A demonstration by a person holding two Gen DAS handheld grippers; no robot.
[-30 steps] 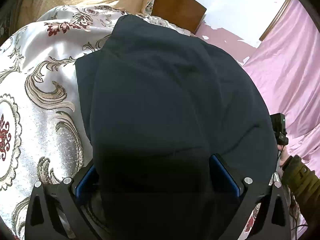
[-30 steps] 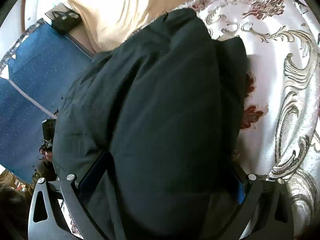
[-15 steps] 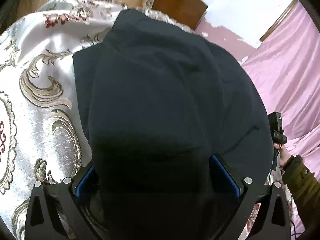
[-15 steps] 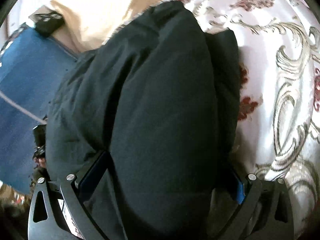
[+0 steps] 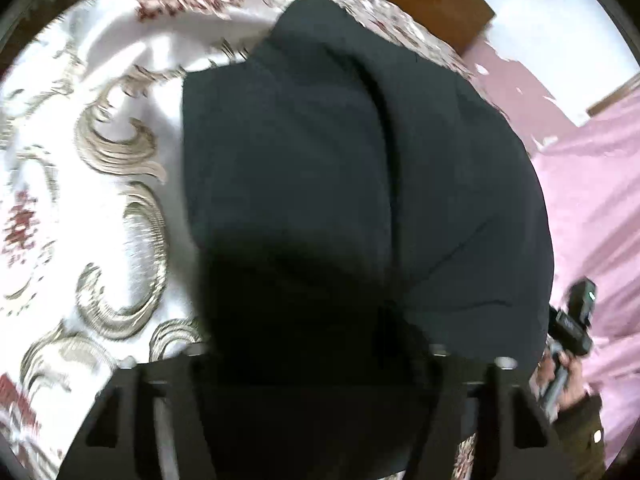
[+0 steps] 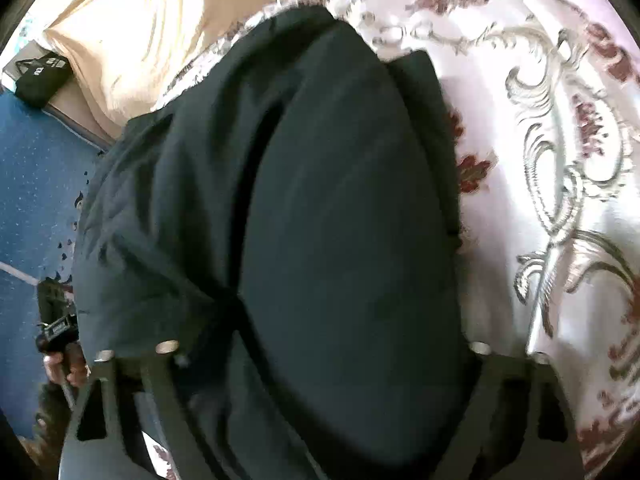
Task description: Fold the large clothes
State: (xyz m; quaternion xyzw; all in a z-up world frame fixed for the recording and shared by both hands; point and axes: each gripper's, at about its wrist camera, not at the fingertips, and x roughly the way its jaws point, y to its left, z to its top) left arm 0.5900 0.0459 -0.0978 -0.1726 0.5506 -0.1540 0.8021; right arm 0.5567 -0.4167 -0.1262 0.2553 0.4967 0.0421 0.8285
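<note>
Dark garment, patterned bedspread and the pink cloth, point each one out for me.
dark garment (image 5: 320, 168): left wrist view, middle of its folded top layer.
patterned bedspread (image 6: 540, 128): right wrist view, bare part with a grey scroll.
pink cloth (image 5: 592, 184): left wrist view, its smooth upper part.

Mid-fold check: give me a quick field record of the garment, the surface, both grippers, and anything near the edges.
garment: dark navy folded cloth garment, bulky, lying on the bedspread
surface: shiny white satin bedspread with gold scrolls and red flowers
left gripper: jaws closing, garment fabric between them
right gripper: jaws closing, garment fabric between them
edges: pink sheet; cream cloth; blue mat
</note>
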